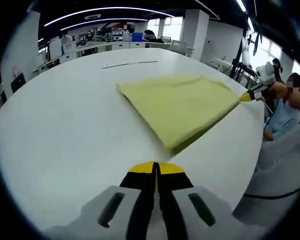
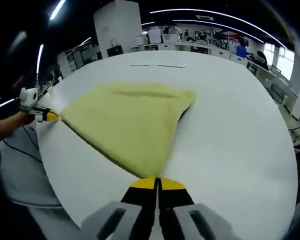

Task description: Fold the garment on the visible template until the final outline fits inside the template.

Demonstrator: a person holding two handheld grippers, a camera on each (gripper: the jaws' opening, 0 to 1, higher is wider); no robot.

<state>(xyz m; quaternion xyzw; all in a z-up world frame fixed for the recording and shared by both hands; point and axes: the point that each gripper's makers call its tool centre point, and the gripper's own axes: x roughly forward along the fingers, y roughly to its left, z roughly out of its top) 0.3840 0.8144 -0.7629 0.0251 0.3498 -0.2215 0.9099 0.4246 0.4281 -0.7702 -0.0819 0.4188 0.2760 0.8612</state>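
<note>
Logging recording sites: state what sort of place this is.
Probably an open-plan lab or office workshop: a large white table holding the yellow garment, long benches crowded with equipment behind it, and curved ceiling strip lights.

Both cams ride low over the white table (image 1: 65, 130), facing each other from opposite sides, sharing the yellow cloth (image 1: 182, 107) up close.

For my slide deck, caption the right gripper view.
Right tool shut on yellow garment corner on white table.
</note>
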